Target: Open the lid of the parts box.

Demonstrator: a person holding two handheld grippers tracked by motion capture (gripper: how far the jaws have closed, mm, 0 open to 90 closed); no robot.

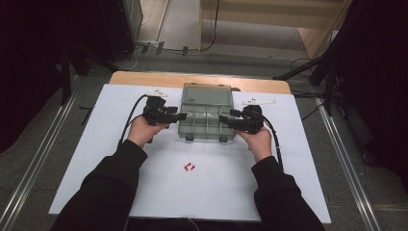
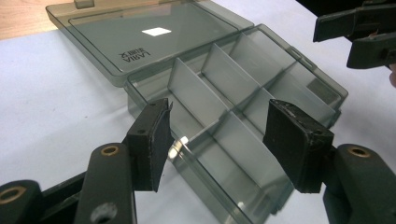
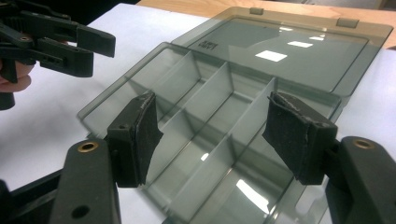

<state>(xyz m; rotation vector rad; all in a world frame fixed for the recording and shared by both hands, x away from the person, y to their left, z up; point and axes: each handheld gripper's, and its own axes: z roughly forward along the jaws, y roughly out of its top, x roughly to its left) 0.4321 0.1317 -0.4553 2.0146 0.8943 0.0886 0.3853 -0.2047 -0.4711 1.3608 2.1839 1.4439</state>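
Nearest us, two small red pieces (image 1: 189,167) lie on the white worktop (image 1: 96,159), well short of both claws. Farther on, we hold the left claw (image 1: 179,116) and right claw (image 1: 225,119) spread and empty at either short end of the open box (image 1: 207,120). Its long axis runs between them, lid (image 1: 208,94) folded back beyond.

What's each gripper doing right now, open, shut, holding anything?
Left gripper: open, holding nothing, jaws at the open organizer box.
Right gripper: open, holding nothing, jaws at the same box.
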